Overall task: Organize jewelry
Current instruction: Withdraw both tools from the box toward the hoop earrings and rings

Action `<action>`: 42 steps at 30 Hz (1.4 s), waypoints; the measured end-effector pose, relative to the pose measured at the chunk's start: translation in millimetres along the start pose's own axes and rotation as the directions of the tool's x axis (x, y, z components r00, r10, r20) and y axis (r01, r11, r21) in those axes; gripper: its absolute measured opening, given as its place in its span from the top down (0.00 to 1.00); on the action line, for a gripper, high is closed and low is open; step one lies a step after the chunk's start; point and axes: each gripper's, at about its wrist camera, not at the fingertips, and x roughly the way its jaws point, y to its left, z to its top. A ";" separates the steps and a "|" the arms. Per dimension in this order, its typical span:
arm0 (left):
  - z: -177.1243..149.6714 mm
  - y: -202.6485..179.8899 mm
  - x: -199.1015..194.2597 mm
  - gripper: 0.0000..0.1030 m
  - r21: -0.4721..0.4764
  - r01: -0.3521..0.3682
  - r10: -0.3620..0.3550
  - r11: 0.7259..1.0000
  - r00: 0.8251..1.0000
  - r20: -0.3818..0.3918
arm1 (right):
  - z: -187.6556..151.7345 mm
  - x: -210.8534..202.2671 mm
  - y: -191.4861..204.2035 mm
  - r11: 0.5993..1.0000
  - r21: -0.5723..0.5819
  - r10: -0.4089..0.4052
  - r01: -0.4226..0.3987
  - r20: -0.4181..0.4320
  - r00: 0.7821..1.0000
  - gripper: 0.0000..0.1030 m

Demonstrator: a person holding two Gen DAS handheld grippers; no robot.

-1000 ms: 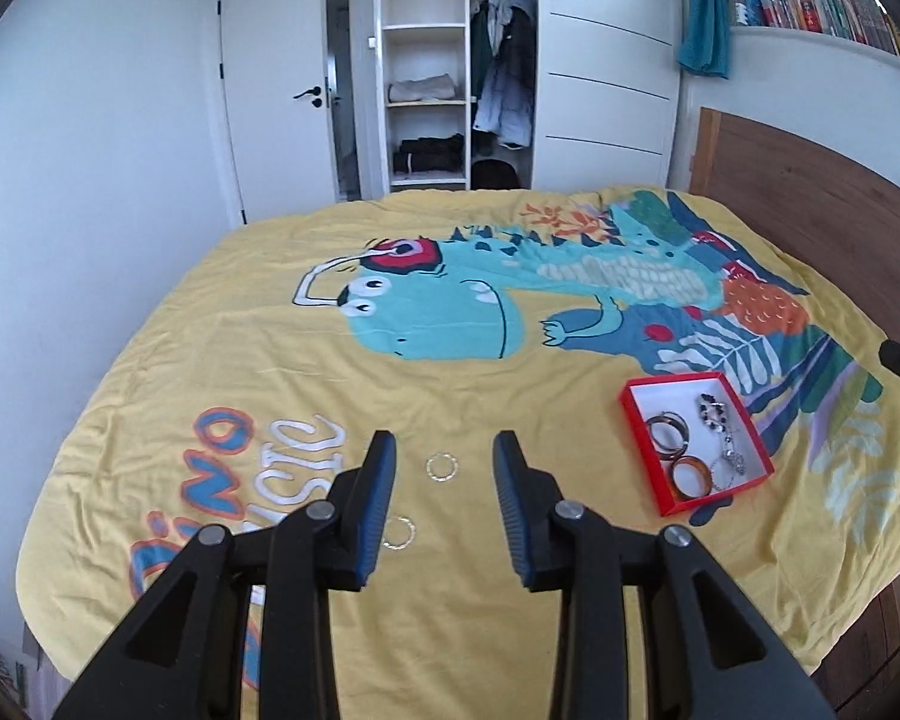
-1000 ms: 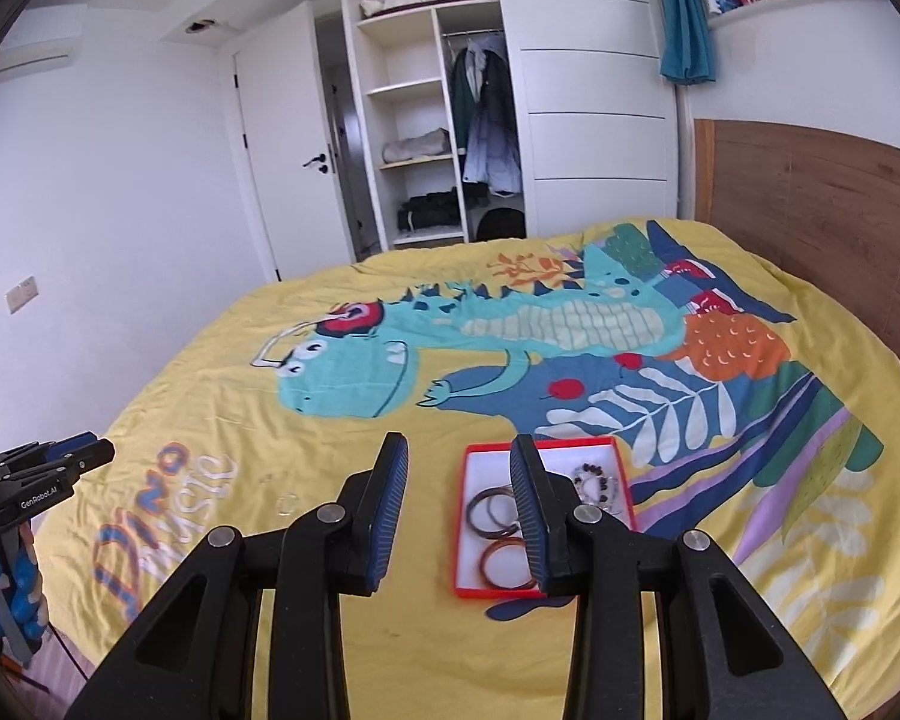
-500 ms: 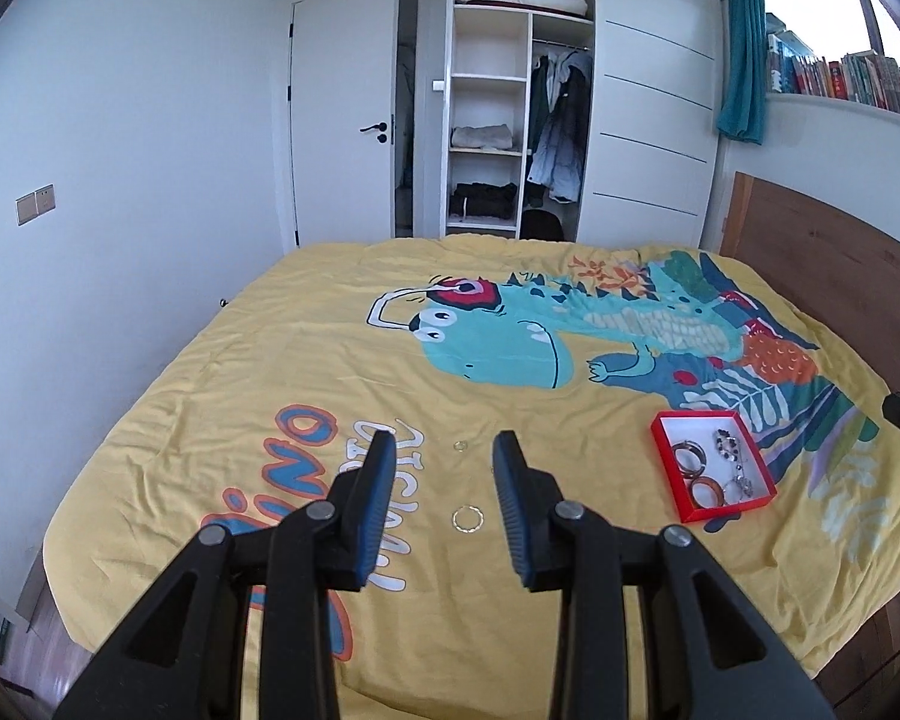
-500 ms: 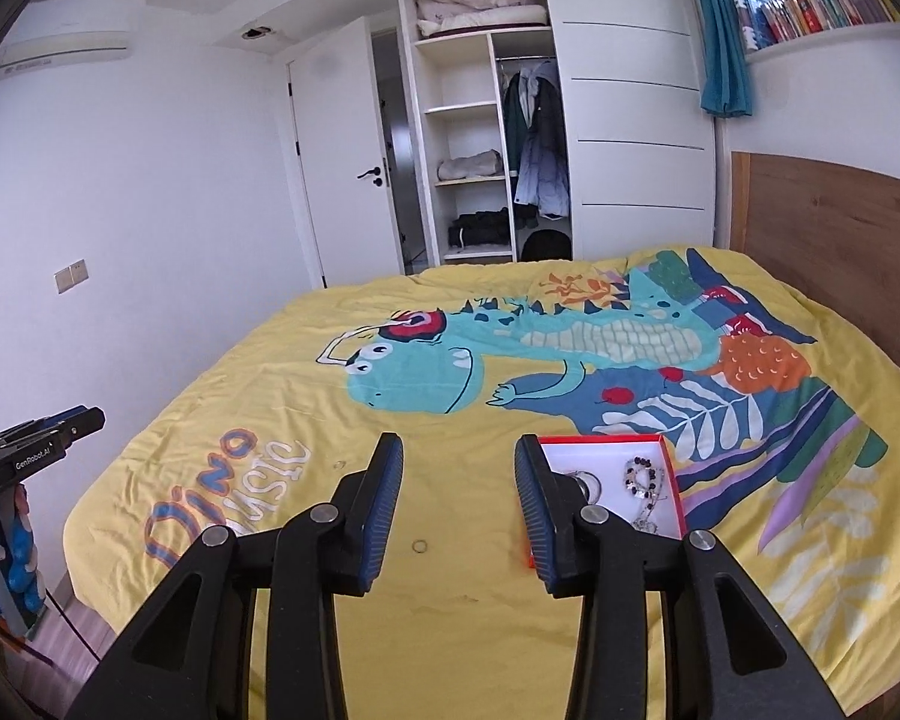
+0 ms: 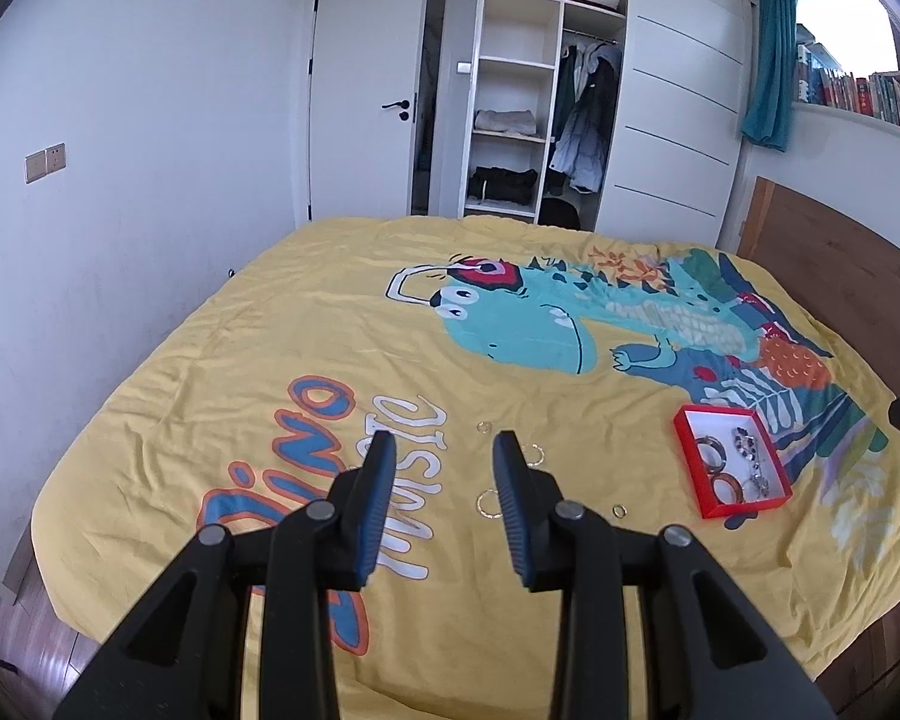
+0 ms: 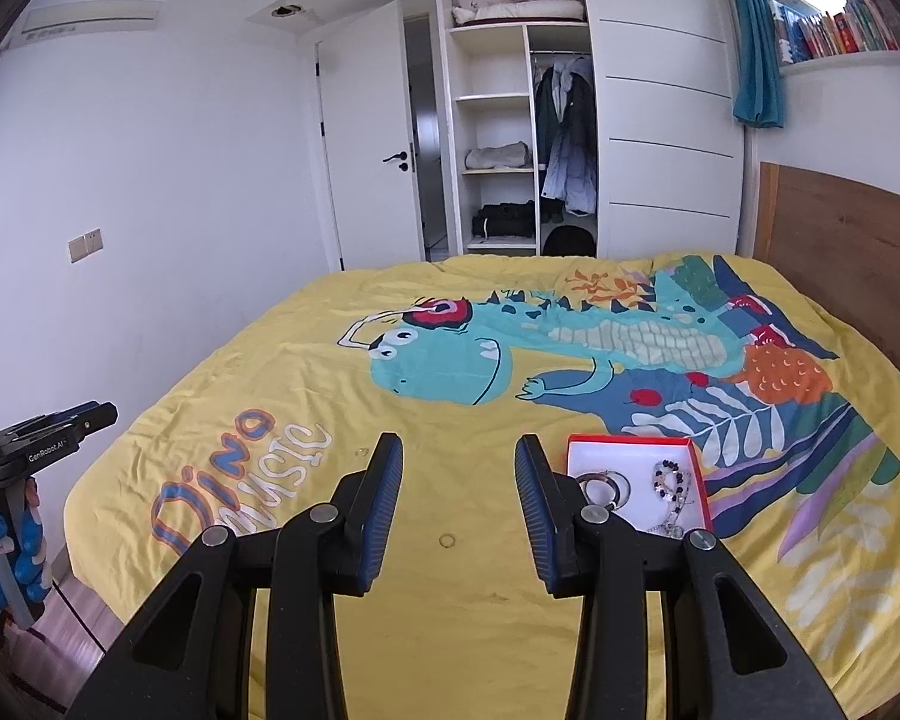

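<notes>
A red tray (image 5: pixel 777 468) with bangles and a bead bracelet lies on the yellow dinosaur bedspread (image 5: pixel 330 324), right of my left gripper (image 5: pixel 444 447). Several small rings lie loose on the cover: one (image 5: pixel 484 426) ahead, one (image 5: pixel 534 452) by the right finger, one (image 5: pixel 486 504) between the fingers, one (image 5: pixel 619 510) nearer the tray. My left gripper is open and empty, held above them. My right gripper (image 6: pixel 459 450) is open and empty above the bedspread (image 6: pixel 306 360); a ring (image 6: pixel 447 540) lies between its fingers, the tray (image 6: pixel 630 443) just right.
A wooden headboard (image 5: pixel 840 276) runs along the right. An open wardrobe (image 5: pixel 522 108) and a white door (image 5: pixel 366 96) stand beyond the bed's far end. The left hand's gripper (image 6: pixel 36 438) shows at the left edge of the right wrist view.
Both grippers have pulled back and risen from the bed, so more of the room shows. More loose rings have come into the left view. Both stay open and empty.
</notes>
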 end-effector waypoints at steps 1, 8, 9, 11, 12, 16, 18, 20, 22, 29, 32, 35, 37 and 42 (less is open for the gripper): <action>-2.7 0.5 6.2 0.69 -0.005 0.002 -0.002 1.000 1.000 -0.009 | -1.4 5.3 0.6 1.000 -0.001 0.003 -0.003 -0.009 1.000 0.62; -25.6 -5.2 61.0 0.69 -0.016 0.014 -0.016 1.000 0.994 -0.110 | -20.4 51.6 -4.3 1.000 0.012 0.017 -0.016 -0.084 0.996 0.62; -29.2 -6.5 68.6 0.69 -0.015 0.016 -0.017 1.000 0.992 -0.123 | -22.9 57.8 -5.9 1.000 0.017 0.017 -0.016 -0.095 0.995 0.62; -35.4 -8.8 81.7 0.69 -0.014 0.017 -0.019 1.000 0.989 -0.146 | -28.6 71.1 -11.2 0.999 0.033 0.025 -0.022 -0.115 0.993 0.62; -38.4 -9.2 88.6 0.69 -0.015 0.017 -0.019 1.000 0.987 -0.157 | -31.7 78.0 -13.6 0.999 0.039 0.027 -0.022 -0.126 0.992 0.62; -49.2 -10.9 113.7 0.69 -0.023 0.014 -0.018 1.000 0.980 -0.197 | -41.9 102.0 -19.1 0.998 0.052 0.036 -0.028 -0.162 0.986 0.62; -54.1 -11.4 124.5 0.69 -0.025 0.013 -0.018 1.000 0.976 -0.215 | -45.5 114.5 -21.3 0.998 0.059 0.042 -0.032 -0.179 0.983 0.62; -58.9 -12.1 136.4 0.69 -0.028 0.014 -0.020 0.999 0.972 -0.235 | -50.4 124.7 -22.7 0.997 0.065 0.048 -0.036 -0.191 0.980 0.62; -63.9 -13.5 148.1 0.69 -0.029 0.015 -0.022 0.999 0.967 -0.255 | -54.1 136.1 -23.8 0.997 0.070 0.053 -0.039 -0.206 0.977 0.62; -80.1 -18.1 186.2 0.69 -0.019 0.029 -0.033 0.999 0.951 -0.308 | -70.2 176.2 -27.4 0.995 0.093 0.068 -0.046 -0.258 0.964 0.62; -83.7 -20.4 200.9 0.69 -0.019 0.034 -0.038 0.999 0.946 -0.323 | -76.0 190.6 -29.4 0.993 0.107 0.075 -0.047 -0.273 0.959 0.62; -86.7 -21.2 212.7 0.69 -0.017 0.038 -0.042 0.999 0.942 -0.333 | -81.6 202.4 -30.9 0.992 0.116 0.080 -0.048 -0.288 0.954 0.62; -88.8 -21.1 220.0 0.69 -0.016 0.041 -0.044 0.999 0.939 -0.341 | -85.3 210.1 -30.8 0.992 0.120 0.082 -0.048 -0.299 0.951 0.62; -94.2 -20.9 236.0 0.69 -0.018 0.049 -0.053 0.999 0.932 -0.360 | -93.6 229.3 -30.4 0.991 0.124 0.093 -0.056 -0.325 0.941 0.62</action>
